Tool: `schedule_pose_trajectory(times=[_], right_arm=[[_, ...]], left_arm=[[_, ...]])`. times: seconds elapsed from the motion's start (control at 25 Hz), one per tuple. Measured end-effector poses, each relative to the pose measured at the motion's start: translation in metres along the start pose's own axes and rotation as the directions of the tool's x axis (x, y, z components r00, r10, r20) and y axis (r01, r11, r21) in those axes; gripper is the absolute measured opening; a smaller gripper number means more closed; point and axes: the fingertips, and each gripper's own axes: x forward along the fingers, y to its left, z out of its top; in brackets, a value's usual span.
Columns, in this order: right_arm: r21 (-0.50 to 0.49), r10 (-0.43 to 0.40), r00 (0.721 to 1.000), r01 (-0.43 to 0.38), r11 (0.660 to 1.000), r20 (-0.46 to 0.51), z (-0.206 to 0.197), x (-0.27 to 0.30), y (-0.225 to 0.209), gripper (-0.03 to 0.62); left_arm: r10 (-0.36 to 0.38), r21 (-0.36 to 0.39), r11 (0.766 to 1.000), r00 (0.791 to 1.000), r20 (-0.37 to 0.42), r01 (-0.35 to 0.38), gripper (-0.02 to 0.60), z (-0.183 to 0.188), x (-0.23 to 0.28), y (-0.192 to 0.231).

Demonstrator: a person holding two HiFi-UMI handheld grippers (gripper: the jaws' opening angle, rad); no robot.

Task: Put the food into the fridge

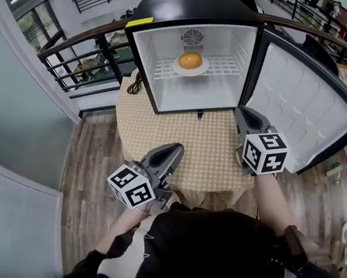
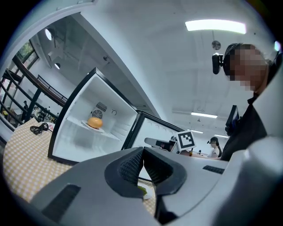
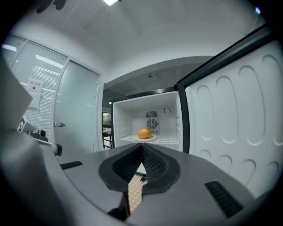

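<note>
**Fridge.** A small black fridge (image 1: 160, 84) stands on a table (image 1: 191, 149) covered with a dotted cloth. Its door (image 1: 299, 111) is swung fully open to the right in the head view. A black cable (image 1: 135, 85) lies on the cloth just beside the fridge's left wall.

**Food.** A round orange food item (image 1: 190, 60) is found on a white plate (image 1: 178, 70). The plate is set on the wire shelf (image 1: 230, 67) inside the fridge, in front of the rear fan grille.

**Left gripper.** The left gripper (image 1: 172, 150) is held over the near edge of the table, well apart from the fridge. Its jaws are seen pressed together with nothing between them. A sliver of a white dish (image 2: 148, 194) with something green on it shows under the closed tips in the left gripper view. What the green thing is cannot be told.

**Right gripper.** The right gripper (image 1: 243, 113) is held near the lower inner corner of the open door, pointing toward the fridge. Its jaws are likewise closed and nothing is held. Only the dotted cloth shows through the gap behind the tips.
</note>
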Motion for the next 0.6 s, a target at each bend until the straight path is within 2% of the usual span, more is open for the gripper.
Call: schedule_pose_trajectory(times=[0.2, 0.32, 0.44, 0.6], right_arm=[[0.066, 0.005, 1.0, -0.002, 0.998, -0.031, -0.032, -0.05, 0.002, 0.017], [0.121, 0.017, 0.997, -0.008, 0.993, -0.071, -0.056, -0.074, 0.004, 0.017], [0.135, 0.024, 0.993, -0.008, 0.991, -0.113, -0.077, -0.092, 0.011, 0.017], [0.187, 0.033, 0.983, 0.001, 0.982, -0.182, -0.112, -0.115, 0.021, 0.017]], left_arm=[[-0.001, -0.001, 1.0, 1.0, -0.029, 0.001, 0.012, -0.029, -0.012, -0.037], [0.0, -0.016, 1.0, 0.998, -0.057, -0.001, 0.012, -0.054, -0.02, -0.056], [0.009, -0.038, 0.999, 0.996, -0.088, -0.012, 0.012, -0.076, -0.029, -0.069], [0.013, -0.065, 0.998, 0.991, -0.131, -0.021, 0.012, -0.093, -0.041, -0.084]])
